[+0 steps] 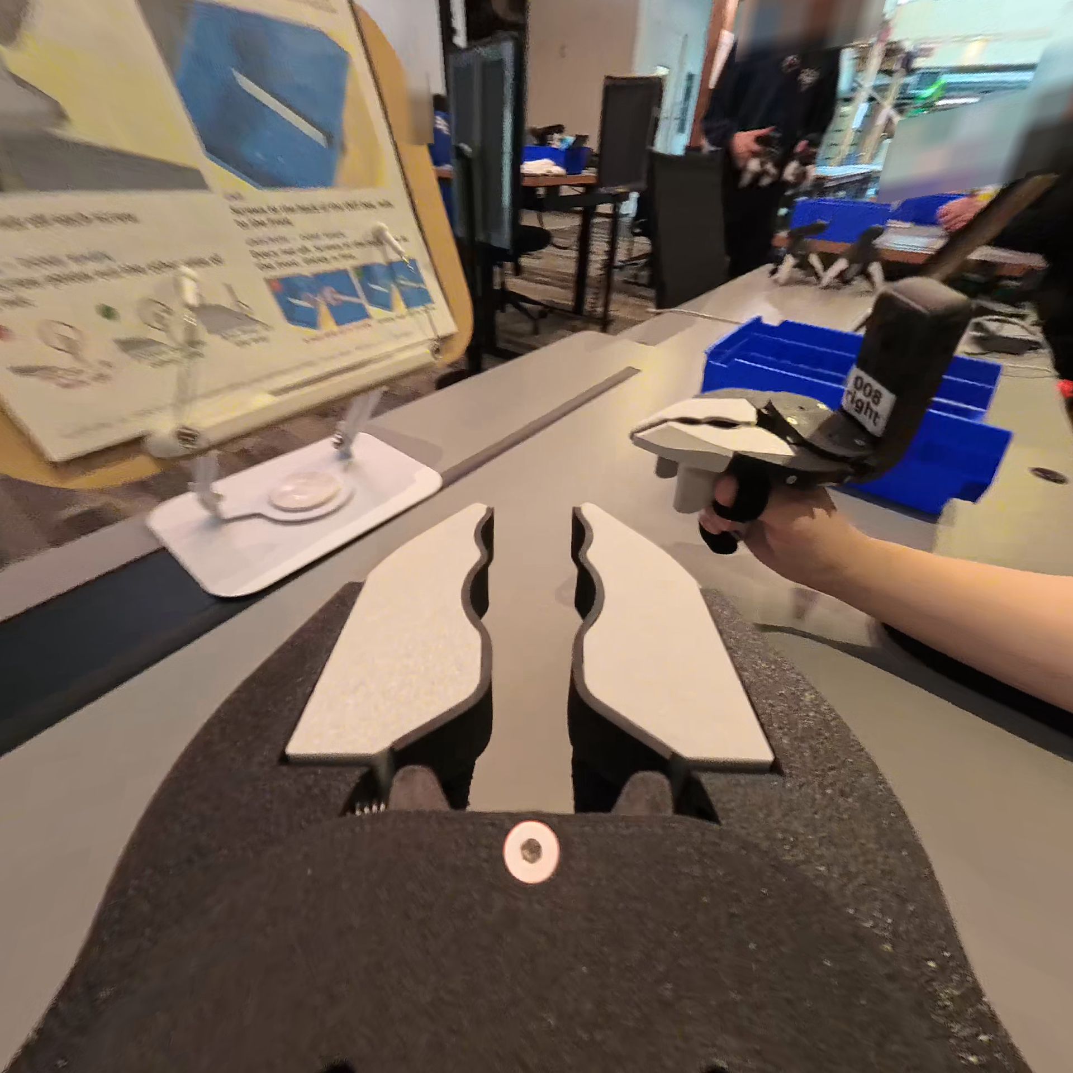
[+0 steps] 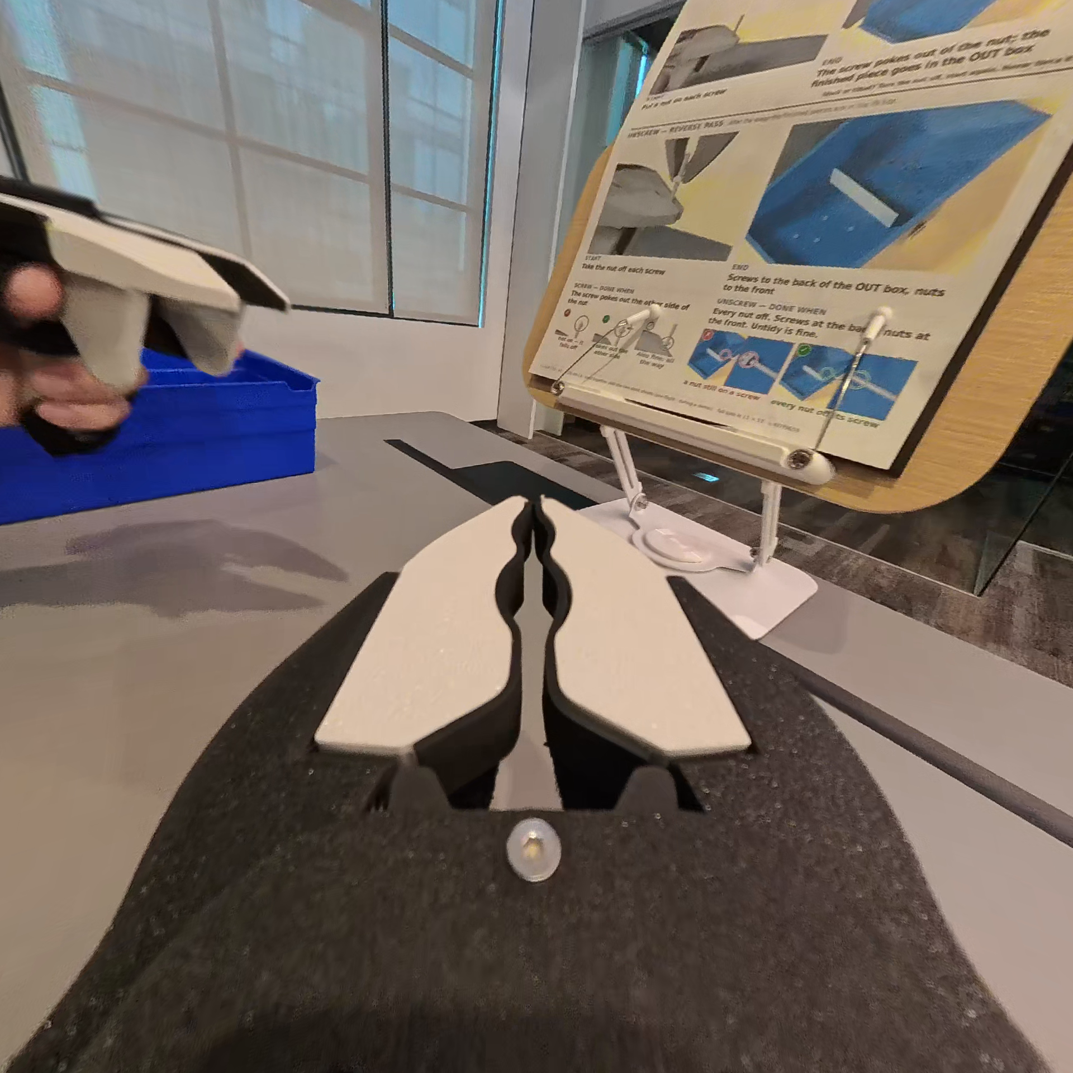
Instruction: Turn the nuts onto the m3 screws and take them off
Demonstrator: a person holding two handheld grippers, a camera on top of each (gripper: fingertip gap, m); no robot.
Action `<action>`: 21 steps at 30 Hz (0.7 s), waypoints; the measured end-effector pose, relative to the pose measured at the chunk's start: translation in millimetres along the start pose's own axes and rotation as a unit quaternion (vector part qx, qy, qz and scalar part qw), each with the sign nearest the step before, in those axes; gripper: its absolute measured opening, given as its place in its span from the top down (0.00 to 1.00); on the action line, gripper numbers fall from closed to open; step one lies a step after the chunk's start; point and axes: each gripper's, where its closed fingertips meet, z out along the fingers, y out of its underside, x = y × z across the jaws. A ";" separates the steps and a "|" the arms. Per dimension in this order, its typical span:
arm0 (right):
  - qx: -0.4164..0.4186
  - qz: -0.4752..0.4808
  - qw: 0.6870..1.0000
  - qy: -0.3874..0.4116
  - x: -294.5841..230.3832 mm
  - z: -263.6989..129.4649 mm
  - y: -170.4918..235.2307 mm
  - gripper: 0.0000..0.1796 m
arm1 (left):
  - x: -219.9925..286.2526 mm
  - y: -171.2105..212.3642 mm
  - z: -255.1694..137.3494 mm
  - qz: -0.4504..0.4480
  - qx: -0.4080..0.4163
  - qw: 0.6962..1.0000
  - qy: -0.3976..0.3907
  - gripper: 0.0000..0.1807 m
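No screw or nut shows in either view. My left gripper point(image 1: 532, 514) is open above the grey table point(image 1: 522, 418), with only bare table between its white fingers point(image 1: 418, 627). It also shows at the upper left of the right wrist view point(image 2: 255, 299), held in a hand over a blue bin point(image 2: 174, 429). My right gripper point(image 2: 535, 506) is shut, its black pads meeting at the tips, above the table point(image 2: 174, 638). It also shows in the left wrist view point(image 1: 644, 432), held by a hand, fingers together, in front of a blue bin point(image 1: 813, 360).
An instruction board on a white stand point(image 1: 290, 511) rises at the left of the left wrist view and at the right of the right wrist view point(image 2: 813, 232). A dark seam point(image 1: 540, 418) crosses the table. A person point(image 1: 766, 116) stands behind, beyond more blue bins point(image 1: 842, 212).
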 end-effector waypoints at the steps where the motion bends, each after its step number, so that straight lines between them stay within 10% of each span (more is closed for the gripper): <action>1: 0.002 0.000 1.000 0.005 2.4 -1.3 0.0 1.00 | -4.1 -7.5 -9.0 -0.003 0.002 1.000 -0.016 0.86; 8: -0.002 0.013 1.000 0.003 5.2 -1.3 2.2 1.00 | -89.6 -16.3 -116.3 -0.092 -0.132 0.975 -0.153 0.85; 14: -0.025 0.002 1.000 -0.008 1.0 5.0 10.0 1.00 | -207.7 69.4 -229.7 -0.188 -0.360 0.867 -0.289 0.87; 21: -0.045 -0.007 0.999 -0.027 -5.8 8.7 17.1 0.99 | -250.4 151.0 -266.9 -0.248 -0.461 0.781 -0.340 0.88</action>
